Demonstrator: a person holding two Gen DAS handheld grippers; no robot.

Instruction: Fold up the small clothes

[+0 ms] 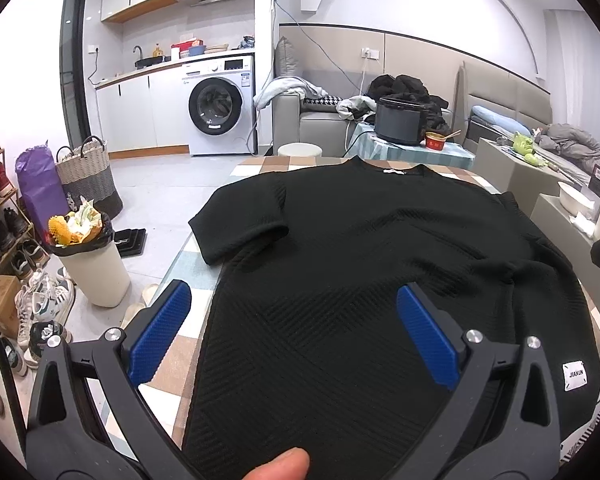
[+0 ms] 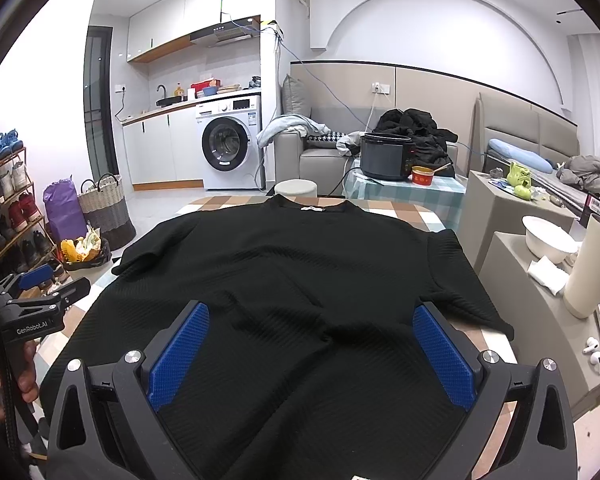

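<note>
Shirt [image 1: 340,264] lies spread flat on the checked surface [image 1: 256,166], collar at the far edge, hem nearest. Left claw [image 1: 294,300] and right claw [image 2: 310,314] both hang over the near half with fingers spread wide, gripping nothing. The left sleeve [image 1: 236,232] is already curled in on itself and the right sleeve overhangs the surface's right edge, so a careless pinch could catch one layer only, dragging the shirt askew or off the side

A table [image 1: 256,166] with a checked cloth sits just ahead of the grippers. A black shirt [image 1: 360,264] lies flat on it, its collar at the far end. It covers most of the top.
</note>
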